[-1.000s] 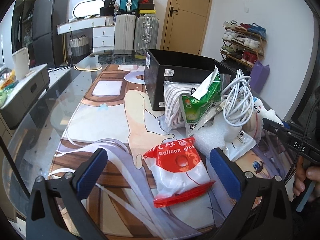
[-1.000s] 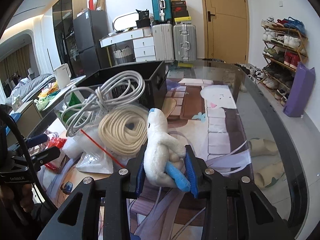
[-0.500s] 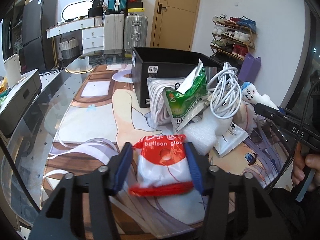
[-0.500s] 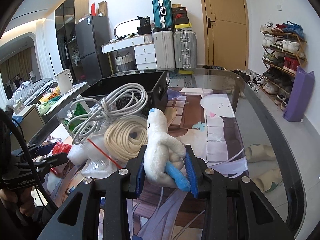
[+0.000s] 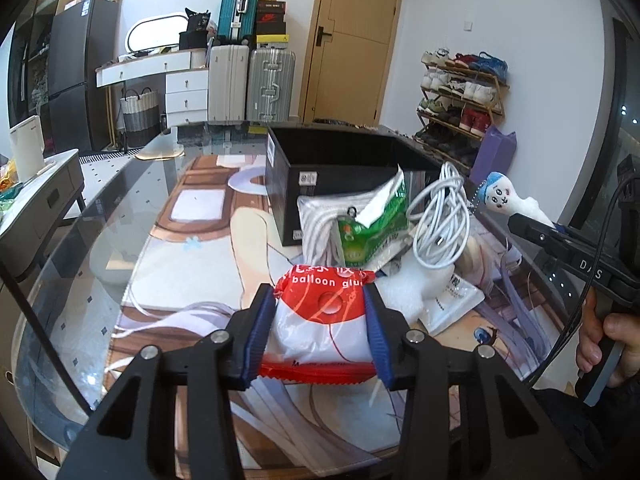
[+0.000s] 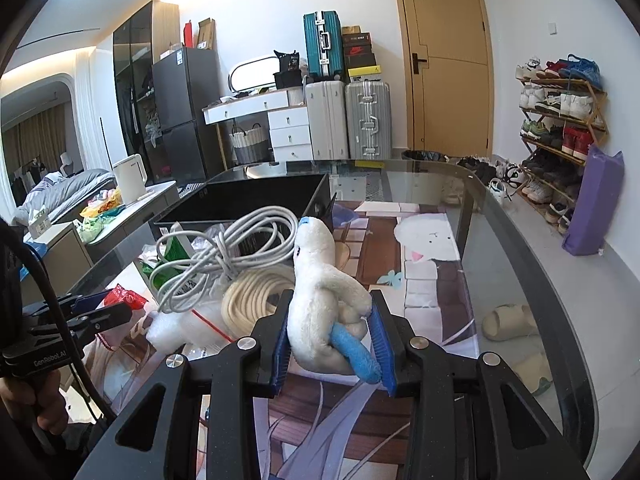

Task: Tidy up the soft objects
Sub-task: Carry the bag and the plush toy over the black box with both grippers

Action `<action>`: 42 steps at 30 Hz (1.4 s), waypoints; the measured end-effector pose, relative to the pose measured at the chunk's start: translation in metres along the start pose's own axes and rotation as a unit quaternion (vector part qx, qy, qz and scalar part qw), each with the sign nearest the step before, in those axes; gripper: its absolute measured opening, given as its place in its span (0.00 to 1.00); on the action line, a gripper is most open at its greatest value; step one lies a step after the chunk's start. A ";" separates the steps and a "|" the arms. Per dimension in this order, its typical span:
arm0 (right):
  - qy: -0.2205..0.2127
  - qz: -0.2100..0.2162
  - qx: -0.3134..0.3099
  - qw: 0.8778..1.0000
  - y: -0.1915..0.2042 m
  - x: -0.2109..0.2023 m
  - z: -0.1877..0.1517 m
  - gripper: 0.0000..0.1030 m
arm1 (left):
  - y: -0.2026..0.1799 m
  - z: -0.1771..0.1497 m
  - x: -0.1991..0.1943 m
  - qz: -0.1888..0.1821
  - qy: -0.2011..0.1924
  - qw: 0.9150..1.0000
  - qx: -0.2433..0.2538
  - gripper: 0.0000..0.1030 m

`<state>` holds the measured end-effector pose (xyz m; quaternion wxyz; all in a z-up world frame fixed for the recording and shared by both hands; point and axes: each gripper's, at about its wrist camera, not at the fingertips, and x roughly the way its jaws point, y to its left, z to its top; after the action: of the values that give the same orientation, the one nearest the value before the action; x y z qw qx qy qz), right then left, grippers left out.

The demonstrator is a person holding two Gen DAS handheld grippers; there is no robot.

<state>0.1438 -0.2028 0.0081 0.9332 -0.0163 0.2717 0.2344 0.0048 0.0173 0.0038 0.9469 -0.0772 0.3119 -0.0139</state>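
Low in the left wrist frame, our left gripper (image 5: 320, 330) has just been closing across the light, squashy balloon glue packet (image 5: 318, 320) at its middle on the worktop (image 5: 120, 264), while our right gripper (image 6: 334, 338) clamps the soft plush toy (image 6: 326, 300).

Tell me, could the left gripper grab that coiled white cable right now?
Probably not yet: the left gripper has just been closing on the red balloon glue packet, so it is occupied. The white cable lies uncovered atop the pile, beyond the packet.
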 end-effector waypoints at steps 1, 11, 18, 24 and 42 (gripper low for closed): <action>-0.002 0.001 0.000 1.000 0.000 -0.001 0.001 0.35 | 0.001 0.001 -0.001 0.001 -0.002 1.000 -0.001 0.42; -0.018 0.022 -0.008 1.000 0.007 -0.008 0.021 0.35 | 0.006 0.026 -0.011 0.008 -0.033 0.999 -0.005 0.42; -0.023 0.041 -0.010 0.999 0.010 -0.012 0.034 0.35 | 0.003 0.046 -0.015 0.008 -0.053 0.999 -0.002 0.42; -0.031 0.053 -0.020 0.998 0.013 -0.014 0.052 0.35 | 0.005 0.068 -0.016 0.004 -0.069 0.998 -0.008 0.42; -0.013 0.090 -0.054 0.994 0.020 0.013 0.103 0.35 | 0.007 0.115 0.013 0.004 -0.067 0.998 -0.016 0.42</action>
<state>0.1962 -0.1630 0.0907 0.9096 -0.0390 0.2464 0.3323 0.0832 0.0392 0.0867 0.9643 -0.0922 0.2484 0.0003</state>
